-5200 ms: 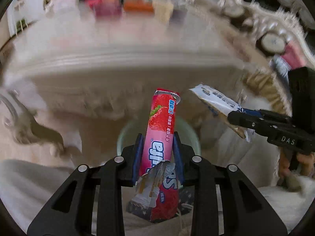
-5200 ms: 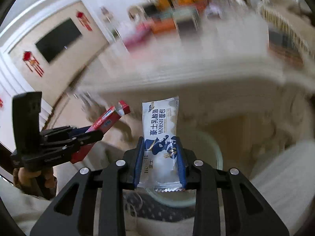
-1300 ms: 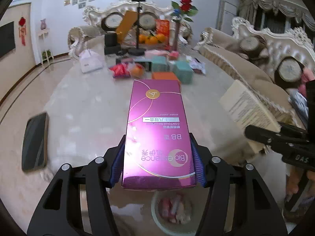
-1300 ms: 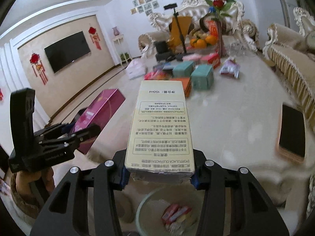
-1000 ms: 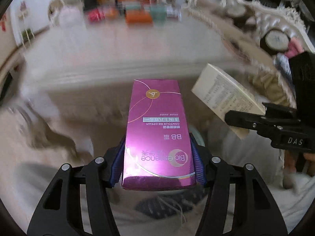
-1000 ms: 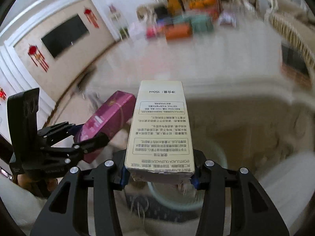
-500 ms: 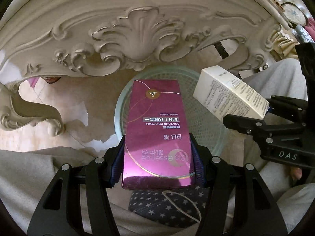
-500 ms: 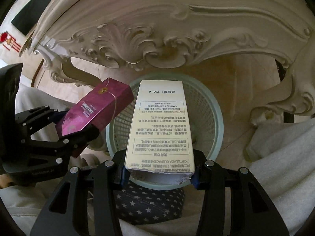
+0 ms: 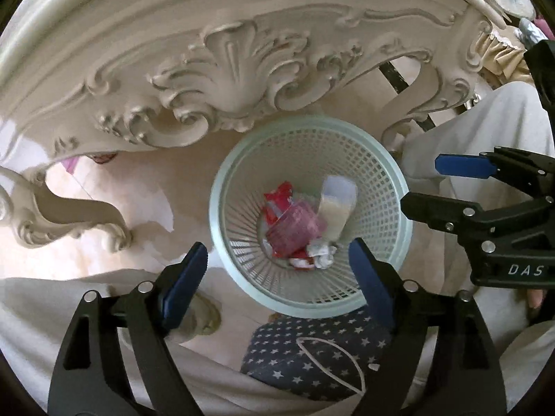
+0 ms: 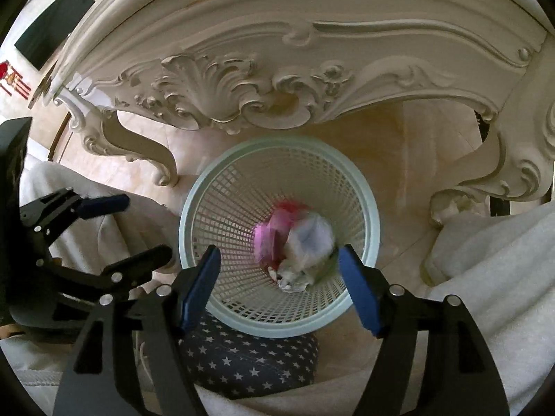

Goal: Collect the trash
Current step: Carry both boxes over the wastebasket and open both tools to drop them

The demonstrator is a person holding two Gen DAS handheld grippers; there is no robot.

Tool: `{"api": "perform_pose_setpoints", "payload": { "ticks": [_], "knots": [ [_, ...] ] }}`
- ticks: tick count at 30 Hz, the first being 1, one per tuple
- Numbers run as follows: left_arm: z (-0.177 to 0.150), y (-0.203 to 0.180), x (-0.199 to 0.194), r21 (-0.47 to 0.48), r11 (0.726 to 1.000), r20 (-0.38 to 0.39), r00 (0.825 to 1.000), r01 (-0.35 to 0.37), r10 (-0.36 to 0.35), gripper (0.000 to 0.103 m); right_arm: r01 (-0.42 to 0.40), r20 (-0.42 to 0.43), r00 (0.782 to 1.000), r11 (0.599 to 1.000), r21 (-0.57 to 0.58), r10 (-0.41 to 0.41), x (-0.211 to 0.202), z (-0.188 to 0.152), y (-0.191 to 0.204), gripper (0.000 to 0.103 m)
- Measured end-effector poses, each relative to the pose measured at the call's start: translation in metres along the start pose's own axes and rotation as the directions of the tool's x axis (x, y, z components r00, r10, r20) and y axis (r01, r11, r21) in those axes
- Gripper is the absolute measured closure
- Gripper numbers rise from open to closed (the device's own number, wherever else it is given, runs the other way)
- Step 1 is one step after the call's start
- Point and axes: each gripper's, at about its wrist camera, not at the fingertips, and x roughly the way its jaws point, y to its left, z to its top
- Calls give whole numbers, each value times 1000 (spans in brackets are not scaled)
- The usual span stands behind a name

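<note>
A pale green mesh waste basket (image 9: 222,208) stands on the floor under the table edge; it also shows in the right wrist view (image 10: 194,215). Inside lie the pink box (image 9: 296,230), the cream box (image 9: 334,213) and red wrappers (image 9: 277,199); in the right wrist view the pink box (image 10: 269,234) and cream box (image 10: 312,239) are blurred. My left gripper (image 9: 277,258) is open and empty above the basket. My right gripper (image 10: 279,265) is open and empty above it too. The right gripper shows at the right of the left view (image 9: 419,185), the left gripper at the left of the right view (image 10: 145,225).
The carved cream table apron (image 9: 242,69) and its curved leg (image 9: 69,215) overhang the basket. A star-patterned slipper (image 9: 312,353) sits just below the basket. The person's pale trouser legs (image 10: 485,277) flank it on both sides.
Both grippers have opened and let go of their boxes. The pink box and the cream box have dropped into the basket.
</note>
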Motion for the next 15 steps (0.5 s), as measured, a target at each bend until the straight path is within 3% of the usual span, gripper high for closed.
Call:
{"api": "perform_pose_setpoints", "payload": {
  "ticks": [15],
  "knots": [
    [2, 2, -21, -10, 1000, 37, 999, -18, 19, 21, -9, 33, 999, 1000, -6, 9, -20, -1, 6, 36]
  ]
}}
